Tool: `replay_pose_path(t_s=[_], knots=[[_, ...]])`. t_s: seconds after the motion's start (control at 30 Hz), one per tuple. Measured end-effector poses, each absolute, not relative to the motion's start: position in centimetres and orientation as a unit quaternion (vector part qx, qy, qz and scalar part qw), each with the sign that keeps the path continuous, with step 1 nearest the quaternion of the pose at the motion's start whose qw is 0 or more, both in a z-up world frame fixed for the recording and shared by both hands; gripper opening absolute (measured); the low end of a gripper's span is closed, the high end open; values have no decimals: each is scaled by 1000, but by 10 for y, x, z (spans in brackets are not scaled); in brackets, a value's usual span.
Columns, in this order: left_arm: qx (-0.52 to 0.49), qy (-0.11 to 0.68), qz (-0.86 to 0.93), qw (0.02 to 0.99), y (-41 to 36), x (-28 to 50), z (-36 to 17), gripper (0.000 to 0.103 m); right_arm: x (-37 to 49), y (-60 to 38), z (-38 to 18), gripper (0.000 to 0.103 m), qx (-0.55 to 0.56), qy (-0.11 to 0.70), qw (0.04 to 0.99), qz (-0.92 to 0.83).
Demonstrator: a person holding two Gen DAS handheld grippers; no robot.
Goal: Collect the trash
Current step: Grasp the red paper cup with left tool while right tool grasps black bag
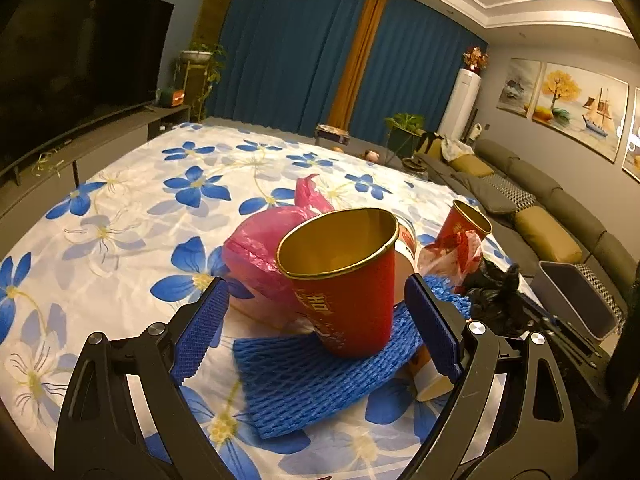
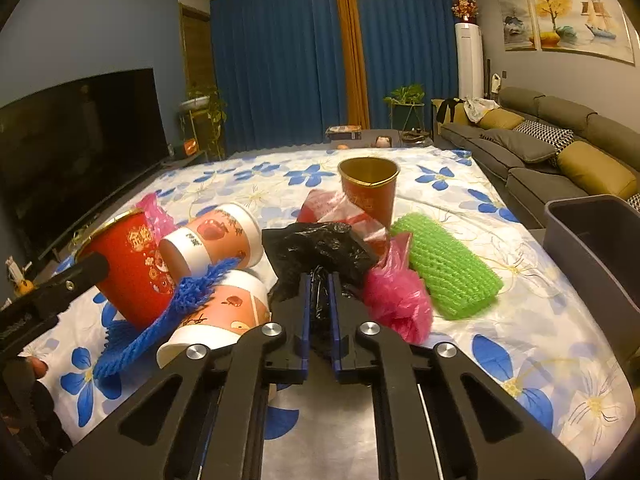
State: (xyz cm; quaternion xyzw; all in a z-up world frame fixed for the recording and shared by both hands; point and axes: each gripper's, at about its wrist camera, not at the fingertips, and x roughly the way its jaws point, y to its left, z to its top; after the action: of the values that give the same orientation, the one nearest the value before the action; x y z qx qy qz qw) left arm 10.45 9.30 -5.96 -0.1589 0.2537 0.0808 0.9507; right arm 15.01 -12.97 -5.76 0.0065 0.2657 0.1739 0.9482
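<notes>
A red paper cup (image 1: pixel 344 296) with a gold inside leans on a blue foam net (image 1: pixel 320 372). My left gripper (image 1: pixel 315 284) is open, one finger on each side of that cup with a gap to both. My right gripper (image 2: pixel 320 280) is shut on a crumpled black plastic bag (image 2: pixel 316 248), a fold of which is pinched between the blue pads. Around the bag lie a pink plastic bag (image 2: pixel 396 296), a green foam net (image 2: pixel 448 268), a red-and-clear wrapper (image 2: pixel 336 208) and two white-and-orange paper cups (image 2: pixel 216 236). A second red cup (image 2: pixel 370 192) stands upright further back.
The trash lies on a table under a white cloth with blue flowers (image 2: pixel 520 320). A grey bin (image 2: pixel 592 240) stands off the table's right edge, with a sofa (image 2: pixel 540 152) behind it. A television (image 2: pixel 80 140) is on the left. Another pink bag (image 1: pixel 256 252) lies behind the near cup.
</notes>
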Motion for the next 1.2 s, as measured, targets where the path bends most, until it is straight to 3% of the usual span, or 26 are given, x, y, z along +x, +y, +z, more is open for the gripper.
replay_pose_path(t_s=[0.5,0.73,1.2], knots=[[-174,259,67,948,91,114,-61,87,116,-163,-39,8,38,233,957,171],[-176,277,52,943,90,128,-68,60,111,-165,-37,8,40,229,957,175],[-158,221,33,962,75,103,-36,53,100,-186,-26,8,58,211,961,171]])
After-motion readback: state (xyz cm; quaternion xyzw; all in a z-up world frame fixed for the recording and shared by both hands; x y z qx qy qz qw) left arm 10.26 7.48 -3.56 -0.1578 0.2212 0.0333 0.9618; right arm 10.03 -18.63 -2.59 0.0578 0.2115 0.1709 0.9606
